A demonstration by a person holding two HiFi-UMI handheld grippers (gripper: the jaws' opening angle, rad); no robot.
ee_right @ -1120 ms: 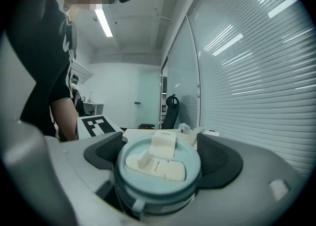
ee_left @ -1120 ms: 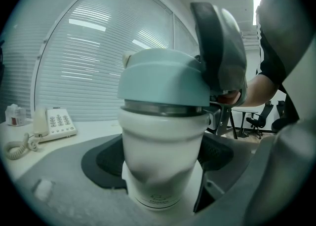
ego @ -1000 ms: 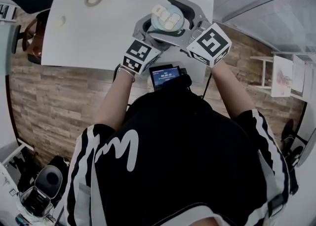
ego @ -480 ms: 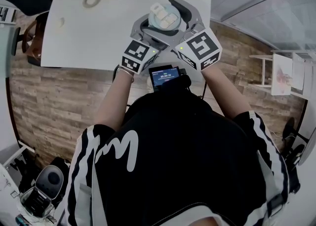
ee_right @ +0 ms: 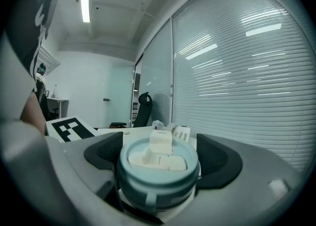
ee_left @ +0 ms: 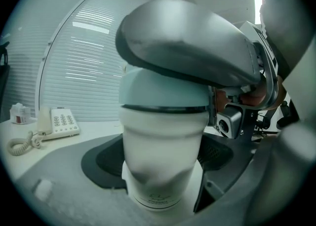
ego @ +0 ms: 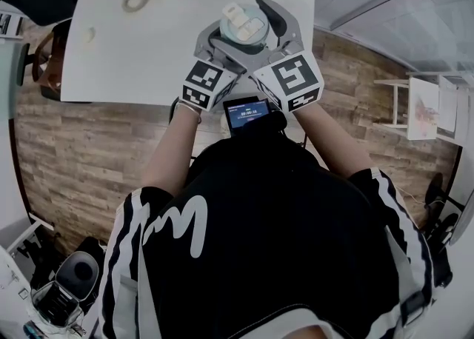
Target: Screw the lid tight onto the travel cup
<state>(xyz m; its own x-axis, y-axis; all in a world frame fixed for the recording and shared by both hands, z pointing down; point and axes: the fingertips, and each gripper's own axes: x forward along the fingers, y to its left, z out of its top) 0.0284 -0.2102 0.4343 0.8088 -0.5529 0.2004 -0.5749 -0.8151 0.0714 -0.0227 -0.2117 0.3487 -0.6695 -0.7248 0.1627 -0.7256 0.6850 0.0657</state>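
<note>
The white table (ego: 148, 49) carries the travel cup (ego: 243, 25) near its front edge, and neither has shifted across the head-view moments. What has changed is the right tongs (ego: 253, 30). The right cube (ego: 289, 78) has swung round the travel cup toward the left cube (ego: 207, 82), so the two now sit almost corner to corner on the person's side of the travel cup, while the left tongs (ego: 233, 40) have stayed put. The left tongs are clenched on the white body of the travel cup, a dark pad against each flank, and the cup stands upright on the table. Only the left gripper view shows this body and the dark ring under the pale blue lid (ee_left: 163, 94), with one grey arm of the right tongs arching over the lid. The right tongs grasp the lid, their pads meeting its rim on both sides. The right gripper view alone shows the lid's top from the side, its white flip tab (ee_right: 161, 142) standing up. Only the head view catches the small lit screen (ego: 248, 114) on the person's side of the travel cup. Beyond the travel cup, window blinds (ee_right: 237, 72) fill both gripper views, and an office chair (ee_right: 143, 105) appears only in the right one. Left of the travel cup, the left gripper view shows the telephone (ee_left: 58, 122) with its keypad and the coiled cord (ee_left: 22, 146), which are mere shapes from overhead.
</note>
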